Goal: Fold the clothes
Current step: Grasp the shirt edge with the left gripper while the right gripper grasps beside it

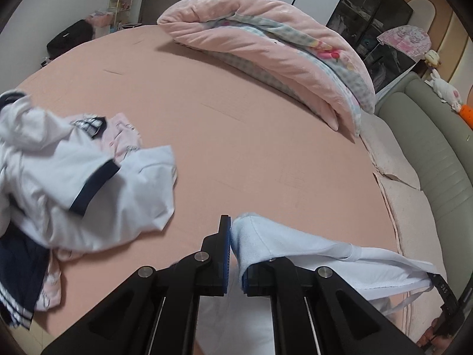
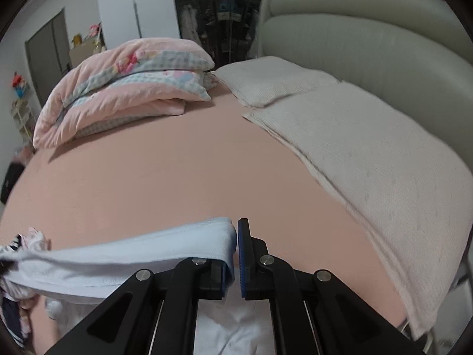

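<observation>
A pale blue-white garment (image 1: 295, 248) hangs stretched between my two grippers above the pink bed. My left gripper (image 1: 230, 236) is shut on one corner of it; the cloth drapes over the right finger and runs off to the lower right. In the right wrist view my right gripper (image 2: 237, 242) is shut on the other corner of the same garment (image 2: 133, 254), which drapes over the left finger and runs off to the left. More of the white cloth hangs below both grippers. A heap of other clothes (image 1: 68, 177), white, navy and pink, lies at the left.
A folded pink quilt (image 1: 266, 56) lies at the far side of the bed sheet (image 1: 236, 148). Two beige pillows (image 2: 354, 153) rest along the grey-green padded headboard (image 2: 384, 47). Wardrobes and shelves stand beyond the bed.
</observation>
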### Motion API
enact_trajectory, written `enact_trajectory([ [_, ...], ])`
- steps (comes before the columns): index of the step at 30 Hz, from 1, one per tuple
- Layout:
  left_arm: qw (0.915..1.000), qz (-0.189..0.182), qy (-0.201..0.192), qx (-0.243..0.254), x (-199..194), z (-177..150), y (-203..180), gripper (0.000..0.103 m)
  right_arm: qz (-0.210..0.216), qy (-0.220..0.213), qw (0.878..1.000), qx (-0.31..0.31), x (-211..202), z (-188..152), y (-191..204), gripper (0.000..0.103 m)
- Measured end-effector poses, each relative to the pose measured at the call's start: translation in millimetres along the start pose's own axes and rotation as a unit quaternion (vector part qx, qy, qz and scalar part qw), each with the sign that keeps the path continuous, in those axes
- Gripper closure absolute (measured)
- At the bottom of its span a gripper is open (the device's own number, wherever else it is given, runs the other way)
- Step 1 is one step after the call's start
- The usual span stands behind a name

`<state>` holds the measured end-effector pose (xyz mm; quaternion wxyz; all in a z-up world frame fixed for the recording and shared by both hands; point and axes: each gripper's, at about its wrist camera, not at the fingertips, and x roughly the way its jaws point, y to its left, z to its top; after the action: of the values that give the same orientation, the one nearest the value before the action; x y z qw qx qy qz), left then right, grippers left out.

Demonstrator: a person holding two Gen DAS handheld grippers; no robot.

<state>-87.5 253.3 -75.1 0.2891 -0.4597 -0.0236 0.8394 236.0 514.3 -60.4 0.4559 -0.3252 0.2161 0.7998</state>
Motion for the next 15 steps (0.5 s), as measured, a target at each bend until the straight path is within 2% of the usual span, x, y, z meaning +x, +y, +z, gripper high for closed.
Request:
enact_trajectory([
  [7,0.9984,0.021,-0.018,0.049,13.3,38.1,-24.0,0.098,-0.001,-0.021,0.999,-0.045,16.7,41.0,22.4,0.101],
  [15,0.997,0.018,-0.019,0.073,38.2,81.9,-43.2,0.098,0.001,-0.026,0.997,-0.071,44.6,87.1,38.5,0.101],
])
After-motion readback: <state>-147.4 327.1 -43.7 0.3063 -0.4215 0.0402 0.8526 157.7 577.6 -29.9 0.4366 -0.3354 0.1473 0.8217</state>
